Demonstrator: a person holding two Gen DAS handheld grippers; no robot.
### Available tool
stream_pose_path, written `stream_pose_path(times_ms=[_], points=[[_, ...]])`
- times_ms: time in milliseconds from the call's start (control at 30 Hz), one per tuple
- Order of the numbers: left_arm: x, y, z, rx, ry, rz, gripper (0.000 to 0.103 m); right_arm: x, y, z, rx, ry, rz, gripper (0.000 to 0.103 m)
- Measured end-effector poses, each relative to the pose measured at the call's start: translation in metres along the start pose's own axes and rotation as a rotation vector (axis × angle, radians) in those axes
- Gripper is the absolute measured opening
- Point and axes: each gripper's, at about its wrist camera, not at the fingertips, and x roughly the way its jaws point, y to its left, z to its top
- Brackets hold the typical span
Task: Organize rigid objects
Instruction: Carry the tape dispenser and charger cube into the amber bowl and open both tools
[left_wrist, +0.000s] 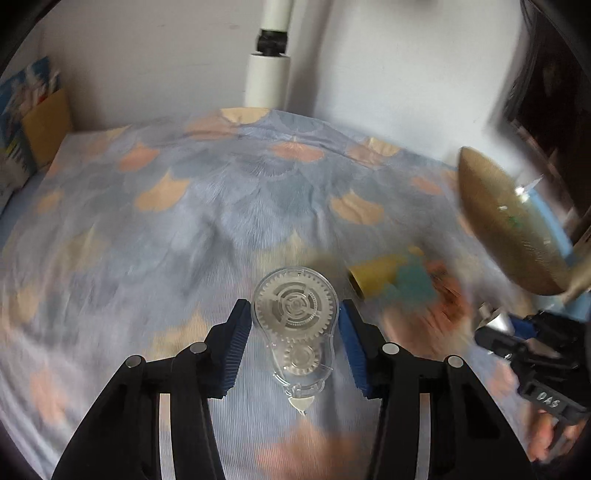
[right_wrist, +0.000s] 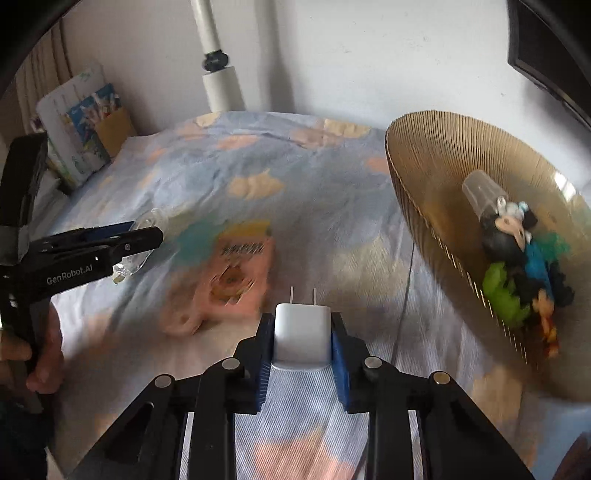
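Note:
My left gripper is shut on a clear plastic correction tape dispenser with white gears inside, held above the bedspread. In the right wrist view that gripper shows at the left with the dispenser in it. My right gripper is shut on a white plug charger, prongs pointing forward. A gold ribbed bowl at the right holds a clear cup, a Mickey figure and other small toys. It also shows in the left wrist view.
A pink, yellow and teal packet lies on the blue patterned bedspread between the grippers; it also shows in the left wrist view. A white pole stands by the wall. Boxes lean at the back left.

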Motion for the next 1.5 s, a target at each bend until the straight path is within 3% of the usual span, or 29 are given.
stream_pose_path(times_ms=[100, 233, 333, 500, 767, 1033, 1133, 1233, 1367, 1500], points=[[-0.032, 0.004, -0.028, -0.062, -0.033, -0.063, 0.046, -0.025, 0.008, -0.027, -0.04, -0.027, 0.037, 0.028], [-0.046, -0.007, -0.06, -0.078, -0.057, -0.045, 0.046, -0.051, 0.018, -0.062, -0.064, -0.03, 0.085, 0.028], [-0.047, -0.016, -0.075, -0.062, -0.065, -0.023, 0.046, -0.061, 0.029, -0.082, -0.116, -0.027, 0.071, 0.028], [-0.048, -0.024, -0.084, -0.029, -0.073, 0.022, 0.046, -0.061, 0.04, -0.103, -0.163, -0.005, 0.07, 0.028], [-0.053, -0.014, -0.088, -0.074, -0.081, -0.01, 0.046, -0.069, 0.032, -0.121, -0.129, -0.022, 0.107, 0.028], [-0.051, -0.021, -0.087, -0.044, -0.081, 0.006, 0.046, -0.063, 0.041, -0.116, -0.145, -0.017, 0.05, 0.029], [-0.054, -0.022, -0.086, -0.038, -0.088, 0.015, 0.046, -0.062, 0.049, -0.116, -0.182, -0.037, 0.0, 0.026], [-0.058, -0.026, -0.082, -0.045, -0.083, -0.02, 0.046, -0.075, 0.048, -0.115, -0.18, -0.081, 0.004, 0.026], [-0.076, -0.055, -0.059, 0.016, -0.138, -0.049, 0.046, -0.105, 0.027, -0.101, -0.169, -0.151, -0.044, 0.026], [-0.089, -0.1, -0.019, 0.102, -0.2, -0.117, 0.046, -0.14, -0.014, -0.074, -0.139, -0.224, -0.162, 0.026]])
